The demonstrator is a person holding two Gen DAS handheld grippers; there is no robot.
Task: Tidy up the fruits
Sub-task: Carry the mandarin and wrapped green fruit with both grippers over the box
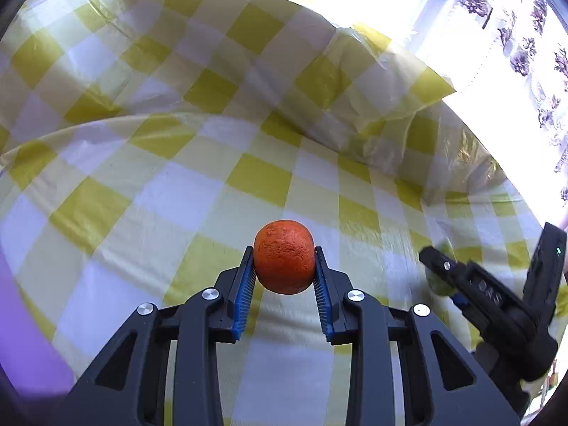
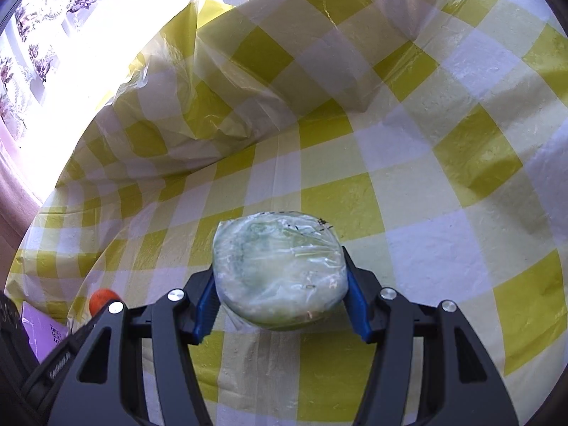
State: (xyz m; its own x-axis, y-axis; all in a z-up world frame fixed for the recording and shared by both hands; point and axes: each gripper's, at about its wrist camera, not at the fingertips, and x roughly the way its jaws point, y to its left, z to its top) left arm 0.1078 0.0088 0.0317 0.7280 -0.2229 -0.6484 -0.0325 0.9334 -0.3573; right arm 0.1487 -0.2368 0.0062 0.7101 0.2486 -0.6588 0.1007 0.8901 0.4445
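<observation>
- orange (image 1: 284,262) pinched between the blue pads of the left gripper (image 1: 284,271), both pads touching its sides; looks lifted or barely off the checked cloth (image 1: 184,184), can't tell which.
- second fruit: pale green round thing in clear plastic wrap (image 2: 278,271), clamped in the right gripper (image 2: 280,284), jaws spread fairly wide around it. Type of fruit unclear through the film.
- from the left wrist view the right gripper (image 1: 447,273) sits off to the right, near but not touching, a blurred green bit at its tip; from the right wrist view the orange (image 2: 103,300) peeks out low left.
- progress, my guess: both fruits grasped, neither placed. No bowl, basket or tray visible in either view, so destination unknown; all the sorting and placing is left.
- surroundings: yellow-white checked plastic cloth over the tabletop, bunched up into a crinkly raised fold (image 1: 355,81) at the back.
- beyond that, a bright blown-out window (image 2: 117,10) and a curtain with purple flower print (image 1: 525,35).
- in the way: nothing between the grippers; the rumpled fold could snag or make uneven footing for a round fruit, which may roll.
</observation>
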